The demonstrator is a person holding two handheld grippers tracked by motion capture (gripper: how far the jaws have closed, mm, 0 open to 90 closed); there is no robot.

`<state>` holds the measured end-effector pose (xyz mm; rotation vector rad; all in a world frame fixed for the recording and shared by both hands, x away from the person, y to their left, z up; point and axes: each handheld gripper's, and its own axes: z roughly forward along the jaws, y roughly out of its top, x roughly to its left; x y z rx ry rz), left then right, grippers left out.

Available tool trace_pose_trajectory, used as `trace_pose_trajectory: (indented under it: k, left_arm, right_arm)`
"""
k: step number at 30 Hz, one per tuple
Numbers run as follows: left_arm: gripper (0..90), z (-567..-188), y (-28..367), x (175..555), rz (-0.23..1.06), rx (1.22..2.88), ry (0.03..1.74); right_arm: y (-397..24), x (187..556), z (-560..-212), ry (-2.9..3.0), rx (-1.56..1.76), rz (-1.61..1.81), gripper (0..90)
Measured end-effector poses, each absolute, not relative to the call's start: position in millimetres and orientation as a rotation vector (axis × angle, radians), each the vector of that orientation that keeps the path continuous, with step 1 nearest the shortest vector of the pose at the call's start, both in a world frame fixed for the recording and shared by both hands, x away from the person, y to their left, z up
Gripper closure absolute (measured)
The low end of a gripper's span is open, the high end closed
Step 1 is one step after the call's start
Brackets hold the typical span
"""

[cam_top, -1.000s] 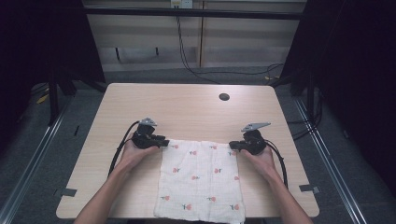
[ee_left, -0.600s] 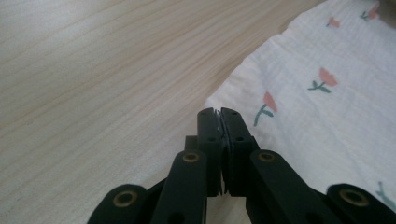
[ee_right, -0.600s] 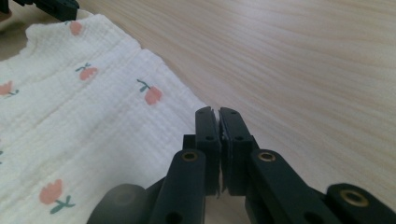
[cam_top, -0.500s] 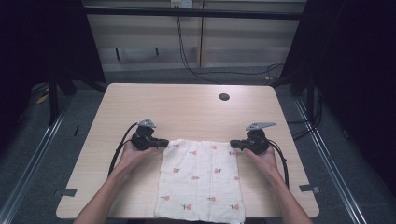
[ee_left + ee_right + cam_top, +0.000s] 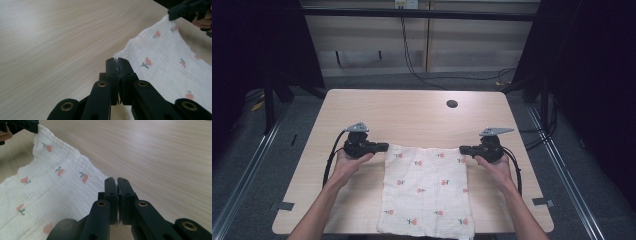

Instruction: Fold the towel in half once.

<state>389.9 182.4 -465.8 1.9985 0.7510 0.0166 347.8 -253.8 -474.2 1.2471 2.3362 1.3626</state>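
A white cloth (image 5: pixel 424 190) printed with small red flowers lies flat on the wooden table (image 5: pixel 412 112) and hangs over the near edge. My left gripper (image 5: pixel 386 147) is shut on its far left corner. In the left gripper view the jaws (image 5: pixel 117 60) meet at the corner of the cloth (image 5: pixel 162 60). My right gripper (image 5: pixel 461 148) is shut on the far right corner. In the right gripper view the cloth (image 5: pixel 50 185) runs up to the closed tips (image 5: pixel 116 179). The far edge is pulled straight between the two grippers.
A round dark hole (image 5: pixel 452 104) sits in the table near its far edge. Cables trail from both grippers toward the table's sides. Metal rails (image 5: pixel 252 165) run along the floor on either side. Bare wood stretches beyond the cloth.
The left gripper's jaws have shut on the cloth's far left corner and the hand has risen slightly. The right gripper shifted a little to the right, and the far edge is now straighter.
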Motion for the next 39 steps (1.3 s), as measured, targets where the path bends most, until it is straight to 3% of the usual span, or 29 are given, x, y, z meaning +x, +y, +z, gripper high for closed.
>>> trace_pose_trajectory:
  k: [18,39]
  left_arm:
    - [88.1,-433,197,397,0.048,1.946,0.706]
    - [88.2,-424,177,432,0.053,1.925,0.731]
  right_arm:
    - [-255,358,-437,2.291,1.179,1.422,87.3]
    - [-258,392,-430,2.255,1.249,1.374,87.4]
